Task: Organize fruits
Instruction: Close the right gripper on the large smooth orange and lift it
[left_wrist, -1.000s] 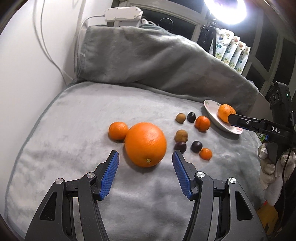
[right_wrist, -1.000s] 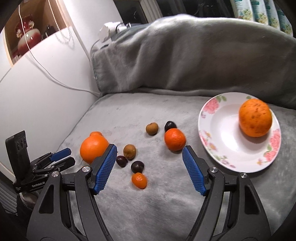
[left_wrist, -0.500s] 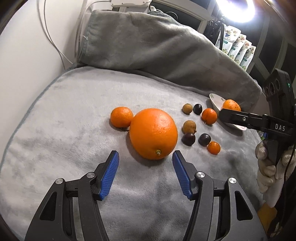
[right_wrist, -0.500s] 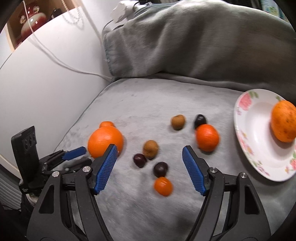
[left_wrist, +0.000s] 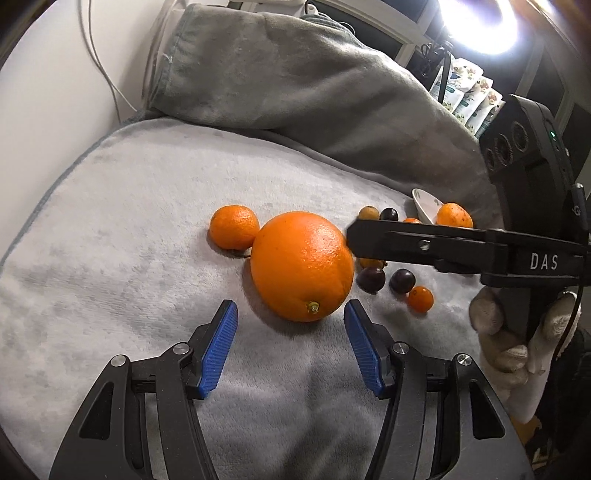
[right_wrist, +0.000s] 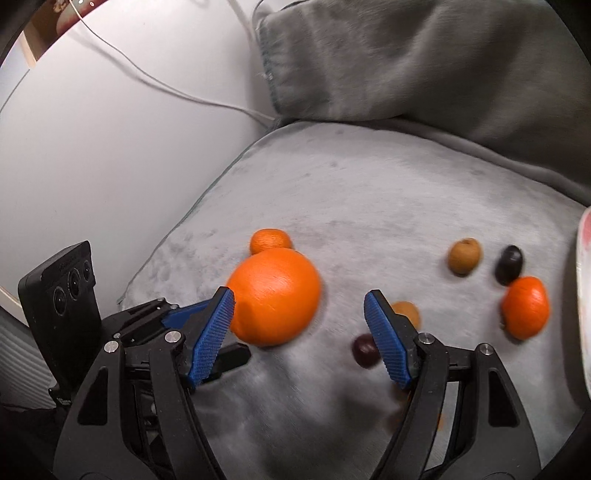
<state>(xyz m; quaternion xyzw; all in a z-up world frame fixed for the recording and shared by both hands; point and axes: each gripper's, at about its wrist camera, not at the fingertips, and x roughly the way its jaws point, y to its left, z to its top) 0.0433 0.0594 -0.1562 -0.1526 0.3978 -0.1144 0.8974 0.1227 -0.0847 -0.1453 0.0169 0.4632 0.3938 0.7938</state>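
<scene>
Orange large orange (left_wrist: 301, 266) | stem end toward left gripper (left_wrist: 290, 345) | upright unclear

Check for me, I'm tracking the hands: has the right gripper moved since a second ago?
Yes. In the left wrist view the right gripper has swung leftward from over the plate to beside the big orange.

A lamp (left_wrist: 476, 26) glares at the left view's top right; the right view is motion-blurred, both bowed and dark-cornered by fisheye.
</scene>
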